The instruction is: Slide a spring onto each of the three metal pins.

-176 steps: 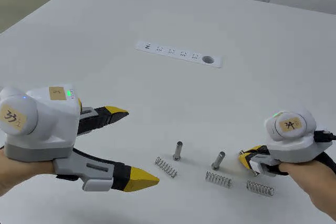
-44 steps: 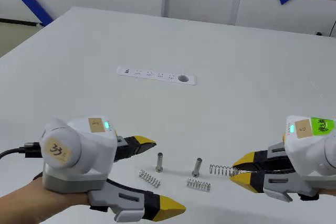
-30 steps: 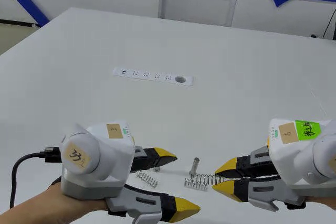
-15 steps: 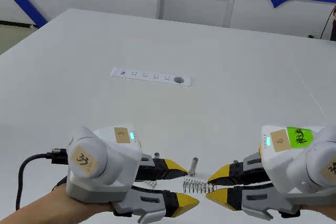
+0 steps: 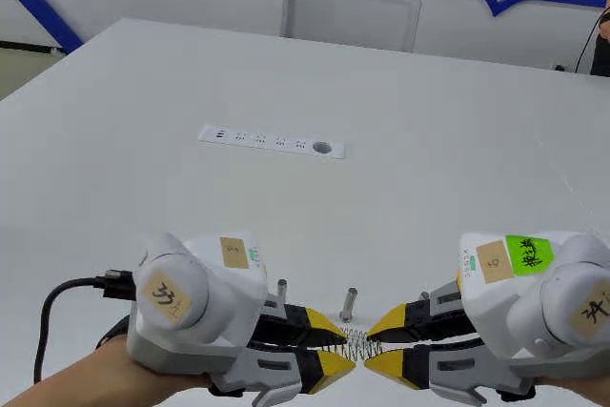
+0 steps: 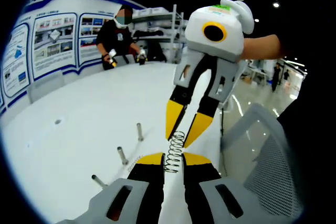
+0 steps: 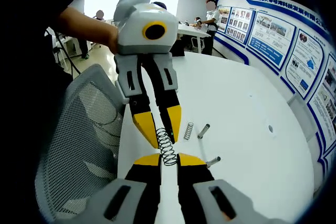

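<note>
Your left claw [image 5: 345, 347] and right claw [image 5: 370, 345] meet tip to tip over the desk [image 5: 429, 178], each clamped on one end of the spring [image 5: 356, 338] near an upright pin [image 5: 349, 302]; pushing together could buckle it loose.

Looking down from the head view, only a few coils of the spring [image 5: 355, 338] show between the yellow tips. Its ends are covered by the left gripper [image 5: 338, 345] and the right gripper [image 5: 379, 342], and I can't tell whether the left one's jaws actually pinch it. Both grippers run off the bottom edge. One pin [image 5: 281, 287] is hidden below its top by the left gripper's body, and another pin [image 5: 424, 296] barely peeks over the right gripper. The table [image 5: 143, 121] hides the chair [image 5: 350, 14] below its back. The power strip [image 5: 272, 141] sockets are too small to make out.
</note>
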